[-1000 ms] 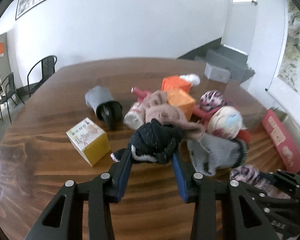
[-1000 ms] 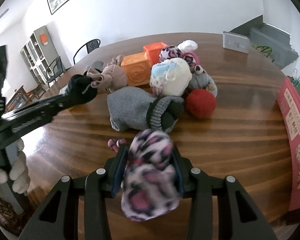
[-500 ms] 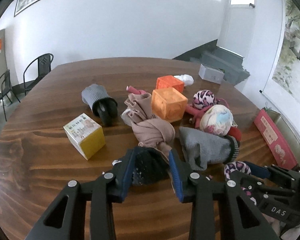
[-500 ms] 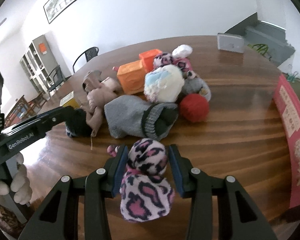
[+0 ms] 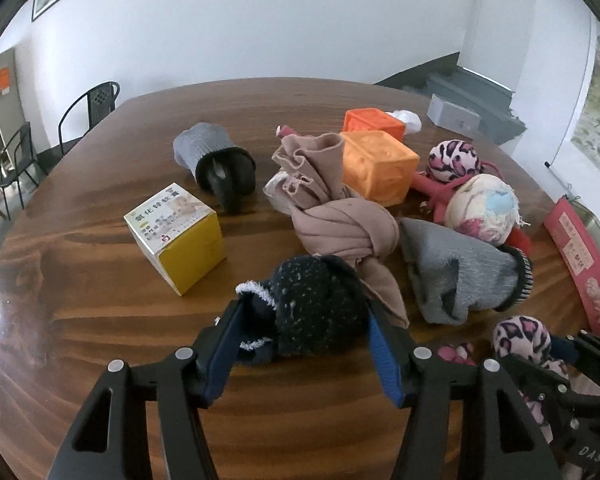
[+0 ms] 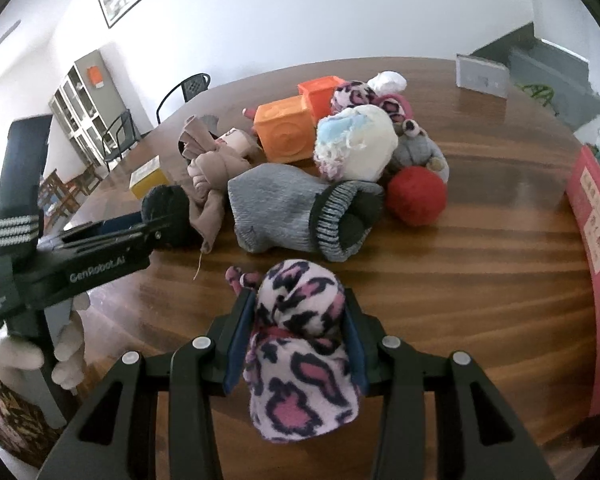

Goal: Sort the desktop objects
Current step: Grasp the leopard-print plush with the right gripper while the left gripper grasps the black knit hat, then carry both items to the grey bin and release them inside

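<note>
- Left gripper (image 5: 304,320): jaws opening around the dark speckled sock bundle (image 5: 316,312); the bundle rests on the wooden table (image 5: 100,320) between the blue pads, which no longer appear to press it. Judged: being set down, release under way.
- Right gripper (image 6: 298,320): clenched on the pink leopard-print sock bundle (image 6: 300,344), held at the near table edge; not yet placed.
- Unsorted heap, mid-table: beige knotted sock (image 5: 340,232), grey sock with black cuff (image 5: 460,272), cream ball (image 5: 486,212), second leopard-print ball (image 5: 454,160), two orange cubes (image 5: 376,164), red ball (image 6: 416,194), all touching or just beside one another.
- Apart from the heap: yellow box (image 5: 180,236); grey-sleeved black roller (image 5: 216,160).
- Progress, judged: early; no distinct sorted groups are visible, so most items remain to be handled.
</note>
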A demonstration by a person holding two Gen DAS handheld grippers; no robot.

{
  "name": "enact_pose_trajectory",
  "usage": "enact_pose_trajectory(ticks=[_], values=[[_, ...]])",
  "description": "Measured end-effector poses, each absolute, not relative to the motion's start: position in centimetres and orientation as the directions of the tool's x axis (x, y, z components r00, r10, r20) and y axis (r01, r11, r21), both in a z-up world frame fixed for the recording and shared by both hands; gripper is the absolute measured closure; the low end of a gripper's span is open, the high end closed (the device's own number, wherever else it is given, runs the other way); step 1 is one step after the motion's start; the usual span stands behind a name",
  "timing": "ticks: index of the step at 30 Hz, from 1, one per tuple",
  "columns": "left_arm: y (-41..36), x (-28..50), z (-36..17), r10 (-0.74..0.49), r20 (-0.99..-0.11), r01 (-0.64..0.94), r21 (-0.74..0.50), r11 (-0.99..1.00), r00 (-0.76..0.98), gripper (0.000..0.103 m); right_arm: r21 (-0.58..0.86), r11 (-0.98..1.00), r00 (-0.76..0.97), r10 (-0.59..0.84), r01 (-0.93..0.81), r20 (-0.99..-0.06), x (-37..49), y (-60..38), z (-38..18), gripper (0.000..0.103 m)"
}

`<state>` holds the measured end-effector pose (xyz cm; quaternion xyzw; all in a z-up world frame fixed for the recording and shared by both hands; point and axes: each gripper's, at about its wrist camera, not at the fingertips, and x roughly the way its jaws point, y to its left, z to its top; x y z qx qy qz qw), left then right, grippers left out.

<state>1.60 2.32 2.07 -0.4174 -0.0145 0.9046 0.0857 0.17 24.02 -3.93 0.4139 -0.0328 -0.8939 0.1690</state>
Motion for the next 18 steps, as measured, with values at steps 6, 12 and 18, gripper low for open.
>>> enact_pose_trajectory(ticks=[6, 12, 18], values=[[2.3, 2.7, 3.3, 0.197, -0.716, -0.163, -0.117, -0.980, -0.670, 0.055, 0.199, -0.940, -0.621, -0.334, 0.278, -0.710, 0.6, 24.2, -3.6, 0.065], [1.0, 4.6, 5.9, 0.248, -0.615, -0.175, -0.178, -0.968, -0.748, 0.055, 0.207, -0.937, -0.649, -0.344, 0.280, -0.679, 1.1, 24.6, -3.1, 0.066], [1.0, 4.3, 6.2, 0.273, -0.612, -0.182, -0.208, -0.961, -0.742, 0.055, 0.260, -0.927, -0.673, -0.375, 0.270, -0.638, 1.9, 25.7, -2.5, 0.066]])
